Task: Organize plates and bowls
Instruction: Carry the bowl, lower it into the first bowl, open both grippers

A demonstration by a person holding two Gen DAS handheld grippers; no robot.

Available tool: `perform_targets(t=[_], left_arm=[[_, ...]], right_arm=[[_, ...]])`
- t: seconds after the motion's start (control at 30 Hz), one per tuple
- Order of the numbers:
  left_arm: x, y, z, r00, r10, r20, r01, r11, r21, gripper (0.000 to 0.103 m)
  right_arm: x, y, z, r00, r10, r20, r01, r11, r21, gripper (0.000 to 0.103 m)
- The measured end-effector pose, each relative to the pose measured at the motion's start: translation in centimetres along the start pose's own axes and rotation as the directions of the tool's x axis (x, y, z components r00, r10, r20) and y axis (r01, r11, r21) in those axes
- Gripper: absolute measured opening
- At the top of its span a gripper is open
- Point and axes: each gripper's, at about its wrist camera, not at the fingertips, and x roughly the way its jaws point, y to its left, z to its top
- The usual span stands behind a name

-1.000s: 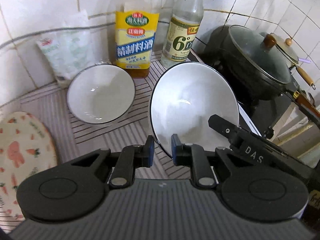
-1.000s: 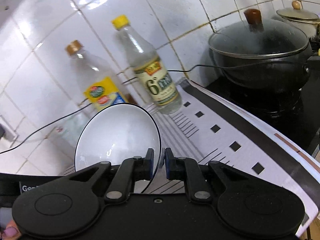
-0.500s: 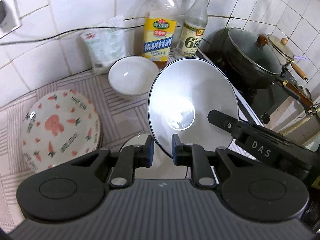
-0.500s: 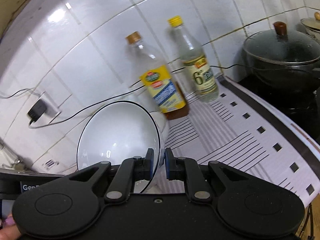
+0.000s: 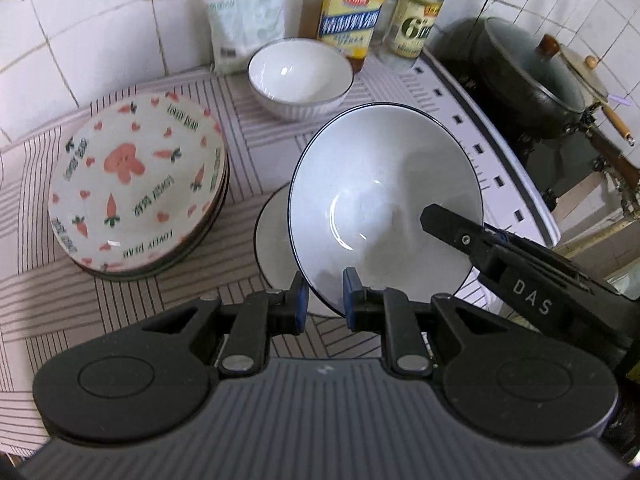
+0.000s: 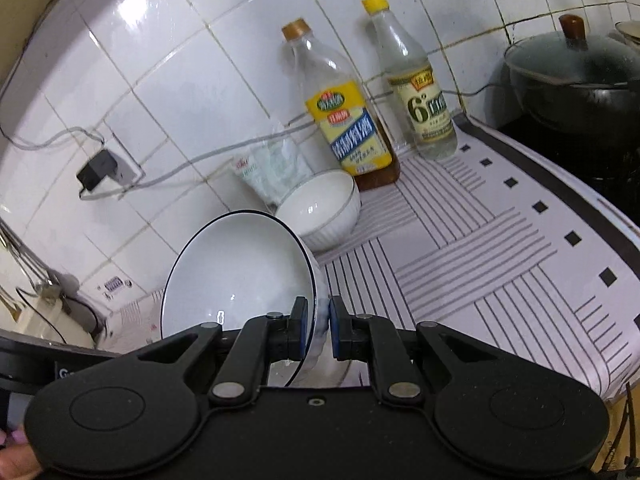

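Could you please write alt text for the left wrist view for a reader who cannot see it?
The left gripper and right gripper both pinch the rim of a tilted white bowl above another white dish on a striped mat. Left is a stack of carrot-print plates; behind, a small bowl.

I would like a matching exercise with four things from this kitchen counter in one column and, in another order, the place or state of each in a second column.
Things:
1. black-rimmed bowl
2. ribbed white bowl
3. carrot-pattern plates
4. dark pot

Places or states:
A. stacked at the left on the striped cloth
B. covered with a glass lid, on the stove at the right
C. tilted, its rim pinched in the left hand-held gripper
D. upright on the cloth, in front of the yellow-label bottle

Pairs: 1-C, 2-D, 3-A, 4-B
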Motion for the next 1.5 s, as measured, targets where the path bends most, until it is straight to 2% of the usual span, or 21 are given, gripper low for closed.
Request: perform_targets(t=[0.23, 0.5, 0.77, 0.93, 1.03, 1.2, 1.33, 1.5], left_arm=[[1.7, 0.8, -0.4, 0.999, 0.018, -0.045, -0.019, 0.999, -0.032, 0.016], [3.0, 0.8, -0.1, 0.993, 0.066, -0.097, -0.069, 0.997, -0.032, 0.017], [3.7, 1.0, 0.2, 0.989, 0.081, -0.121, -0.086, 0.996, -0.035, 0.018], [4.2, 1.7, 0.1, 0.988, 0.065, -0.141, -0.075, 0.995, -0.062, 0.018], [4.1, 1.9, 0.2, 0.99, 0.056, -0.126, -0.065, 0.995, -0.07, 0.02], [3.7, 2.0, 0.4, 0.991, 0.04, -0.128, -0.049, 0.997, -0.064, 0.023], [1.8, 2.8, 0.9, 0.995, 0.008, -0.101, -0.014, 0.998, -0.064, 0.024], [-0.9, 3.6, 2.6, 0.999, -0.039, 0.007, 0.039, 0.998, -0.039, 0.03]], right_arm=[[1.3, 0.2, -1.1, 1.0, -0.021, -0.015, 0.02, 0.998, -0.056, 0.014], [2.4, 1.9, -2.1, 0.994, -0.105, -0.004, 0.102, 0.972, -0.213, 0.014], [3.3, 3.6, -2.4, 0.984, -0.177, 0.027, 0.174, 0.911, -0.373, 0.015], [3.8, 4.2, -2.8, 0.98, -0.191, 0.052, 0.195, 0.885, -0.423, 0.015], [3.9, 4.4, -2.8, 0.973, -0.219, 0.072, 0.227, 0.866, -0.446, 0.018], [3.2, 3.4, -2.2, 0.987, -0.154, 0.051, 0.161, 0.902, -0.401, 0.021], [1.1, 1.9, -0.5, 0.999, -0.013, 0.045, 0.026, 0.948, -0.318, 0.022], [-0.7, 1.2, 3.0, 0.996, 0.083, 0.034, -0.067, 0.94, -0.334, 0.022]])
